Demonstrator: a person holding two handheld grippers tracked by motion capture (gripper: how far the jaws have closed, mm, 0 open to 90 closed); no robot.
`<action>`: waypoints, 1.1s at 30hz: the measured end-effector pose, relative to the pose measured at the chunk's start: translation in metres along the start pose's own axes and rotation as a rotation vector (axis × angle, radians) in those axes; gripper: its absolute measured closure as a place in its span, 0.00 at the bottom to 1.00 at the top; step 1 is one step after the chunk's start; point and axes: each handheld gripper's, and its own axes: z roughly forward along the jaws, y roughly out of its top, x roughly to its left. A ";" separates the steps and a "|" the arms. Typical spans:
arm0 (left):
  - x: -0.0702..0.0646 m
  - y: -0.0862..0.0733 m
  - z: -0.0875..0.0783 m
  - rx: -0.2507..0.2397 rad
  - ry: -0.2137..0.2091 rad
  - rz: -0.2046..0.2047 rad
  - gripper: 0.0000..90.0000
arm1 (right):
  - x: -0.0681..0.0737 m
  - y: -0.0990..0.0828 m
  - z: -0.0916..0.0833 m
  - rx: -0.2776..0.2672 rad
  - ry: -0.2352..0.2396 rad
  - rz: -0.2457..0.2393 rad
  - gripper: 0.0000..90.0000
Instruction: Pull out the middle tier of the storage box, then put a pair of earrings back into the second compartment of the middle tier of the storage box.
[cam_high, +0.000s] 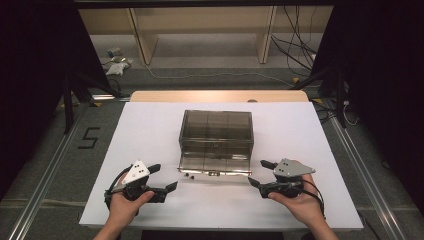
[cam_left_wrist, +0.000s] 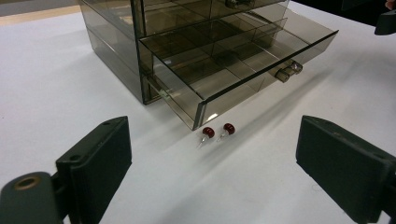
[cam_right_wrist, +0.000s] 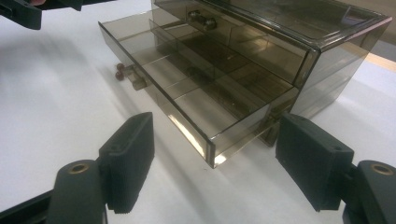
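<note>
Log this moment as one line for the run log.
left gripper: open | right gripper: open | drawer: pulled out, nothing seen inside | two red parts: on table before drawer

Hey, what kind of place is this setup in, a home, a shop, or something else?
Probably a lab or recording workspace, not a home. The white table stands between black curtains, loose cables trail across the floor behind it, and a number 5 is marked on the floor by a metal rail.

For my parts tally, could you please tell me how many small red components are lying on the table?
2. One red component and a second lie side by side on the white table, just in front of the open drawer's left corner. The drawer's compartments look empty.
</note>
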 end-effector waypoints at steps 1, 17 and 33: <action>0.000 0.000 0.000 0.000 0.000 0.000 0.12 | 0.000 0.000 0.000 -0.001 0.004 0.003 0.32; -0.034 0.005 0.008 0.121 -0.066 0.094 0.36 | -0.006 -0.004 -0.002 -0.014 -0.012 0.027 0.32; -0.057 0.007 0.058 0.299 0.000 0.263 0.40 | -0.009 -0.002 -0.004 -0.021 -0.017 0.028 0.33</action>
